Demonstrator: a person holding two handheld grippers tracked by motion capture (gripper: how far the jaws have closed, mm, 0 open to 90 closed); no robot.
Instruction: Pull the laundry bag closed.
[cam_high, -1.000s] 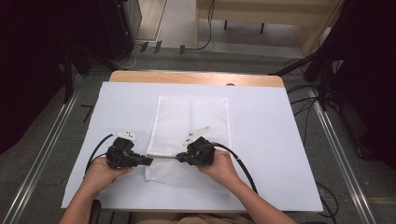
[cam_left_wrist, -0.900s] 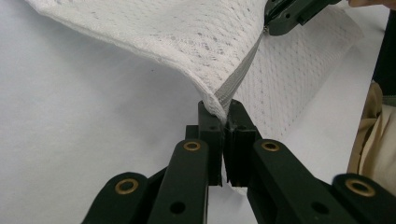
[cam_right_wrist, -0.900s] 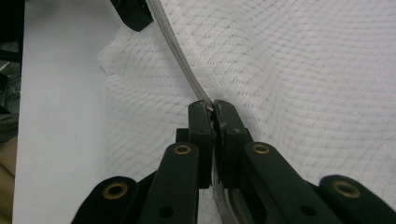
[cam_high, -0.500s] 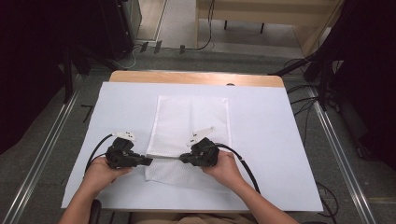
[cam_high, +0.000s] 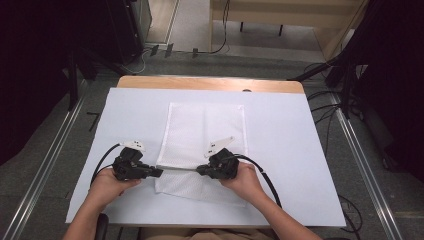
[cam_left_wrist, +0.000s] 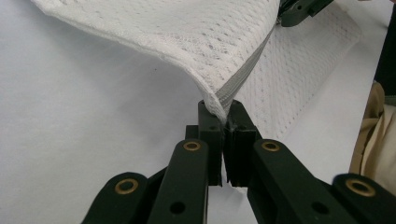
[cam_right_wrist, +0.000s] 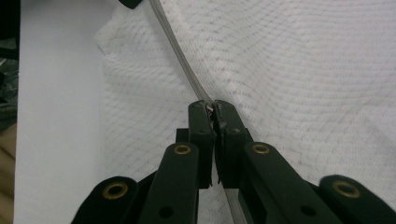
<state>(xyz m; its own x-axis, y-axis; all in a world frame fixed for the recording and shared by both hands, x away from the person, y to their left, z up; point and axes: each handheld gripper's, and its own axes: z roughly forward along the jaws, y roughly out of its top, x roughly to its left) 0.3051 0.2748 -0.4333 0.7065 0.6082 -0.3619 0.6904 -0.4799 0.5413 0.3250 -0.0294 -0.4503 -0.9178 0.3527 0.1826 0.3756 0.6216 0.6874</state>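
We have the white mesh cloth (cam_high: 205, 130) lying flat down the middle of the white table cover (cam_high: 285, 150), its far end near the wooden table edge (cam_high: 210, 83) and its near part lifted between our two hands. Our left gripper (cam_high: 159, 172) pinches the cloth's hemmed edge (cam_left_wrist: 243, 70) at the left, jaws closed tight on the fabric, as the left gripper view shows close up. Our right gripper (cam_high: 199, 170) clamps the same hem farther to the right, jaws likewise shut on it. We hold the hem taut between the two grips (it runs as a straight line from one to the other) so that, we judge, the near part can be carried over evenly in a fold without sagging or skewing. Some cloth lies nearer to us than that line, resting on the cover.
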